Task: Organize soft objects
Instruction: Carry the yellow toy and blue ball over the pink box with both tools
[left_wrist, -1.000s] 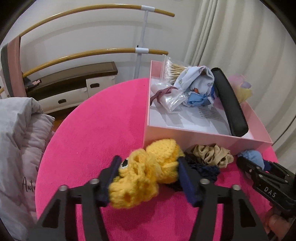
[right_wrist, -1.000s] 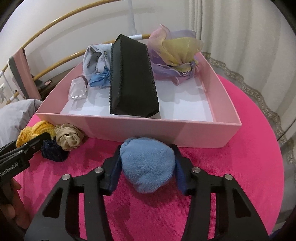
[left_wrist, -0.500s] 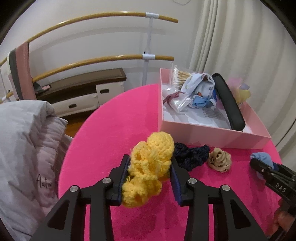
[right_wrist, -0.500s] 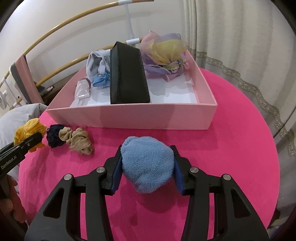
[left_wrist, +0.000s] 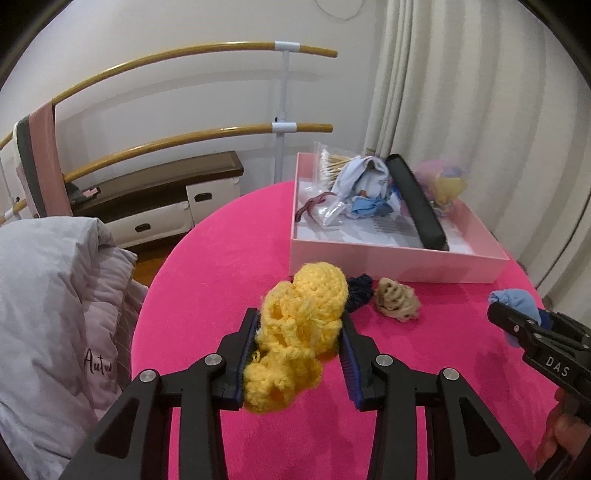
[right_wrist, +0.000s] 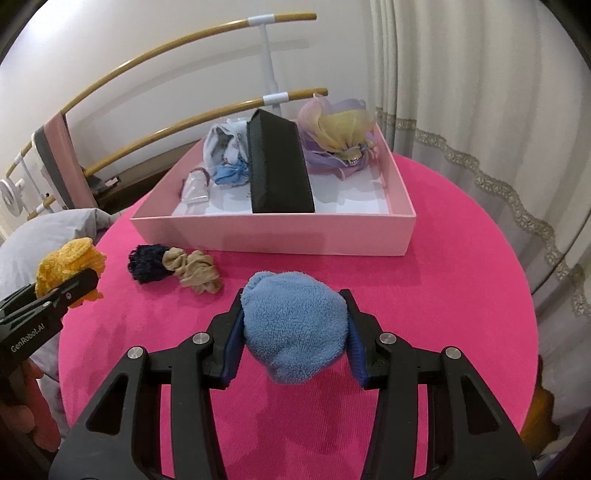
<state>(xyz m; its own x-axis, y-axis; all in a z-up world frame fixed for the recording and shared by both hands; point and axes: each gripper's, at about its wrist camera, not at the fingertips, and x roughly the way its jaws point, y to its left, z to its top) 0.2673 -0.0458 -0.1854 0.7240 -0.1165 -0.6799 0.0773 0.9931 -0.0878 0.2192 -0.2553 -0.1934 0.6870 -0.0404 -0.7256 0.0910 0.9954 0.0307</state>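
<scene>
1. My left claw (left_wrist: 301, 345) is clamped on the yellow crochet thing (left_wrist: 299, 325), squeezed between both blue pads, with a fair bit of yarn bulging out the front and underneath. It looks lifted off the pink tablecloth (left_wrist: 221, 280), though I can't say by how much.

2. My right claw (right_wrist: 294, 338) is closed around the blue fleece ball (right_wrist: 293, 325). It fills the whole gap between the fingers, fluffy side up, held above the cloth.

3. Just ahead of the left claw and a little to its right, the navy scrunchie (left_wrist: 360, 290) lies on the cloth, partly hidden behind the yellow piece. The beige scrunchie (left_wrist: 397, 302) sits right beside it, further right.

4. From the right claw, those two are ahead and off to the left, touching each other, the navy one furthest left.

5. Straight beyond both claws is the pink box (right_wrist: 273, 232), sitting on the far part of the table. Inside: a black case (right_wrist: 277, 173) lying lengthwise down the middle, a pale printed cloth bundle (right_wrist: 225, 147) to its left and a pastel organza pouch (right_wrist: 340, 136) to its right.

6. The left view also shows a bag of cotton swabs (left_wrist: 332, 164) in the box's far-left corner.

7. Well off to the left of my left claw there's a grey quilted jacket (left_wrist: 51, 295).
</scene>
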